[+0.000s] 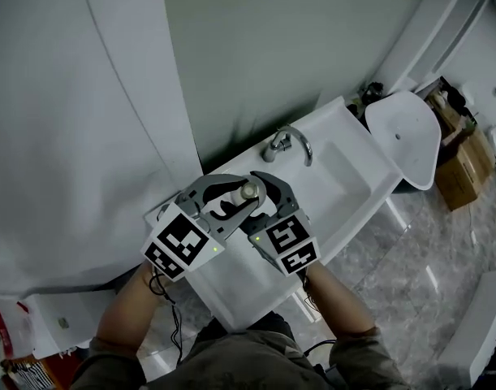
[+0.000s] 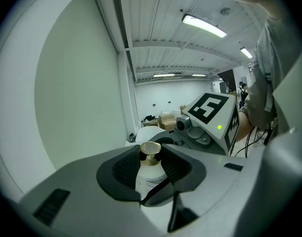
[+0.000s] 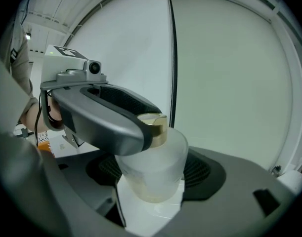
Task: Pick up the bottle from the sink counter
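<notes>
Grey moulded-plastic left hand-held gripper (image 1: 230, 198) and matching right hand-held gripper (image 1: 262, 203), each with two broad curved jaws; black ribbed pads (image 2: 125, 166) set into the inner faces; on each body a white cube (image 1: 178, 246) printed with black square markers, with a small green indicator light (image 1: 212, 250) glowing near a lower corner; small round-lensed grey camera (image 3: 94, 67) mounted just under the left one's cube; thin black cables (image 1: 174, 323) trailing from the handles; dressed in a grey-brown shirt (image 1: 256, 362), sleeves ending above the forearms.
</notes>
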{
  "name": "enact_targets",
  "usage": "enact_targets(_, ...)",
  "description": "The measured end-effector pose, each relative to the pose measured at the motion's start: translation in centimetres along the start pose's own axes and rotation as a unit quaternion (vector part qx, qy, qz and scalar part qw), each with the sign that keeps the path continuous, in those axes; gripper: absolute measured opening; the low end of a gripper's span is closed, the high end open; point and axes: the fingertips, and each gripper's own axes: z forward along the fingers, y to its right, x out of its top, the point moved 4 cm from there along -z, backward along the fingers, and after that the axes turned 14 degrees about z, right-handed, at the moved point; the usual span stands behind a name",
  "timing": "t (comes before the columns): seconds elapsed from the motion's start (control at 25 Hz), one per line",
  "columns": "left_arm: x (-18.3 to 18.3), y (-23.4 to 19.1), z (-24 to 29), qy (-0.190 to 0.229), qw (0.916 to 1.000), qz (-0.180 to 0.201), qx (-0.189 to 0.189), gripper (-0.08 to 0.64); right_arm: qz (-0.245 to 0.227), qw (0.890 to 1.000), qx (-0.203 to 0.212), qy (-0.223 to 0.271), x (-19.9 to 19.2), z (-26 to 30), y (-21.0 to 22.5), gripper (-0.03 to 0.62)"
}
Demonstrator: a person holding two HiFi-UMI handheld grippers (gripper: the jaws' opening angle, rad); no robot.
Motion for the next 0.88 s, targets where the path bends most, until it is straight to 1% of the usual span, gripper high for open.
enact_targets(0.16,2.0,1.9,-2.9,0.018,0.9997,0.014,0.001,0.135,-0.009,1.000,0.005,0.002,0.8,-2.2,-3.1,0.316)
enact_targets(0.36,3.5,5.0,-5.9,0.033,0.9992,0.023,-0.002,0.135,-0.006,1.000,0.022,-0.003,0.4,-4.7,-6.9,0.316)
enact_targets(0.6,4.1,8.2,-8.2,0.043,0.9986,0.028,-0.012,0.135,-0.013,0.999,0.031,-0.003,-0.8,-7.0,-10.0,0.316)
enact_targets(0.88,3.9,11.1,-9.6,0.050,0.9985,0.024,-0.006,0.135,-0.009,0.999,0.036,-0.004,-2.8,-8.5,-12.1,0.316)
